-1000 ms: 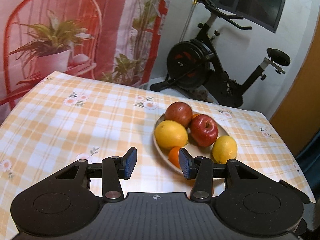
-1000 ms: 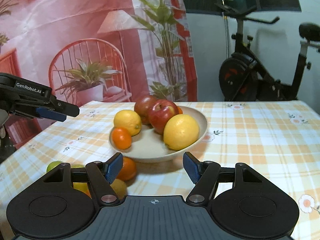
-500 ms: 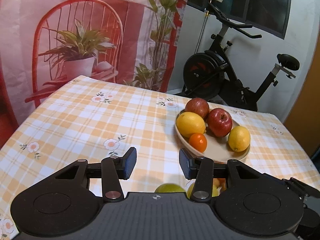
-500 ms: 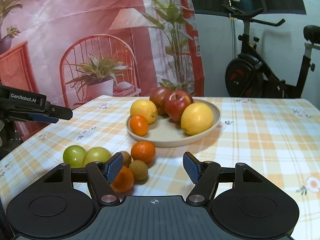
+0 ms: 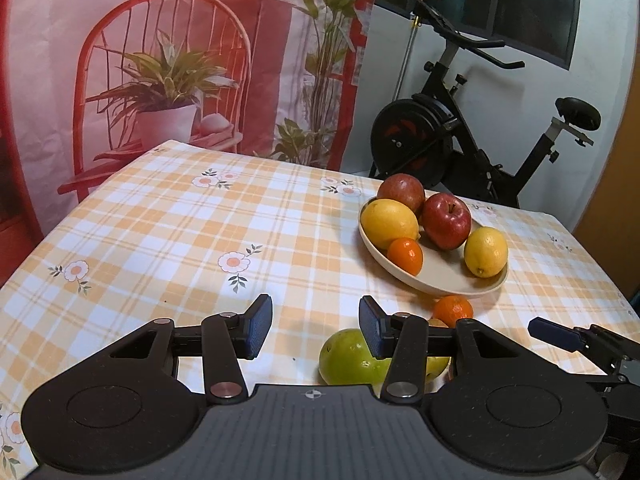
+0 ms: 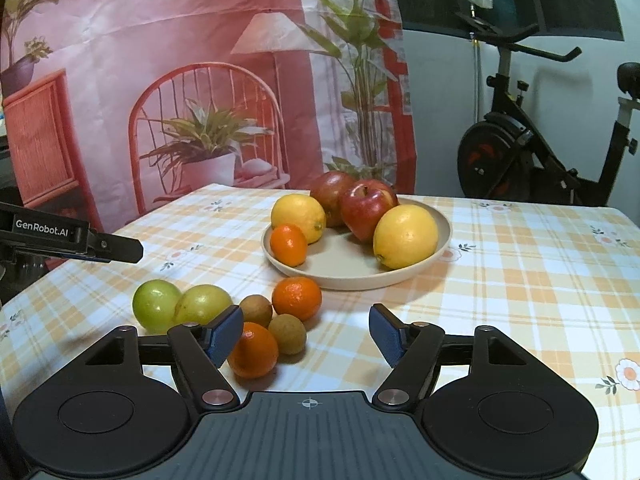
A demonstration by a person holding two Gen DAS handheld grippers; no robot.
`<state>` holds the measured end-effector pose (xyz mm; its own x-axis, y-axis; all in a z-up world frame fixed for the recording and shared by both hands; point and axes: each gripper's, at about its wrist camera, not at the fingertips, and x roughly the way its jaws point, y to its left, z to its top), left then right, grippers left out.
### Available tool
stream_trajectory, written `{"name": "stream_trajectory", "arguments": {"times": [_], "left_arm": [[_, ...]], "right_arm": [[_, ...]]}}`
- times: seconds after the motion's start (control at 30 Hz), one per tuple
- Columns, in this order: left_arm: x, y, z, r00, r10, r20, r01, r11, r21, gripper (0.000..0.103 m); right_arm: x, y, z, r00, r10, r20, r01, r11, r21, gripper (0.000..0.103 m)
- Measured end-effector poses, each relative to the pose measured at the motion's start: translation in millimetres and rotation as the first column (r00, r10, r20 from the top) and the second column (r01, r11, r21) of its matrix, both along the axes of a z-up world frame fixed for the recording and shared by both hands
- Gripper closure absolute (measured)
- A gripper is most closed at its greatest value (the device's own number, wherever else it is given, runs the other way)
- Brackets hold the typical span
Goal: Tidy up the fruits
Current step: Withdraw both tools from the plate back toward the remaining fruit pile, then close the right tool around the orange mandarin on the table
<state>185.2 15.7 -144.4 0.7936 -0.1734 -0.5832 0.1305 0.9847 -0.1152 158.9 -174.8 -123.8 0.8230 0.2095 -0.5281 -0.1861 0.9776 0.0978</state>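
A beige plate (image 6: 400,276) holds two red apples (image 6: 366,208), two lemons (image 6: 406,236) and a mandarin (image 6: 288,244). On the checked cloth in front of it lie two green apples (image 6: 156,306), two mandarins (image 6: 297,298) and two small brown fruits (image 6: 287,334). My right gripper (image 6: 306,330) is open just short of this cluster, with nothing between its fingers. My left gripper (image 5: 316,322) hovers over bare cloth to the left of a green apple (image 5: 346,358). Its jaws are opening and nothing is between them. The plate (image 5: 440,290) lies beyond to the right.
An exercise bike (image 5: 460,140) stands behind the table's far right corner. A printed backdrop (image 6: 180,80) hangs along the far left edge. The left gripper's finger (image 6: 120,250) reaches in from the left in the right wrist view.
Both grippers have drawn back from the plate, so the loose fruit on the cloth has come into view. The left jaws stand wider apart than before.
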Motion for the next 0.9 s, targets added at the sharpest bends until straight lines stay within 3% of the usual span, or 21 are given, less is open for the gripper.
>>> {"name": "stream_trajectory", "arguments": {"times": [0.3, 0.9], "left_arm": [[-1, -1, -4, 1.0, -0.008, -0.006, 0.008, 1.0, 0.0, 0.046], [4, 3, -8, 1.0, 0.006, -0.026, -0.007, 1.0, -0.017, 0.046]], "right_arm": [[1, -2, 13, 1.0, -0.014, 0.001, 0.014, 1.0, 0.0, 0.038], [3, 26, -1, 0.994, 0.089, -0.062, -0.092, 0.995, -0.035, 0.064]]}}
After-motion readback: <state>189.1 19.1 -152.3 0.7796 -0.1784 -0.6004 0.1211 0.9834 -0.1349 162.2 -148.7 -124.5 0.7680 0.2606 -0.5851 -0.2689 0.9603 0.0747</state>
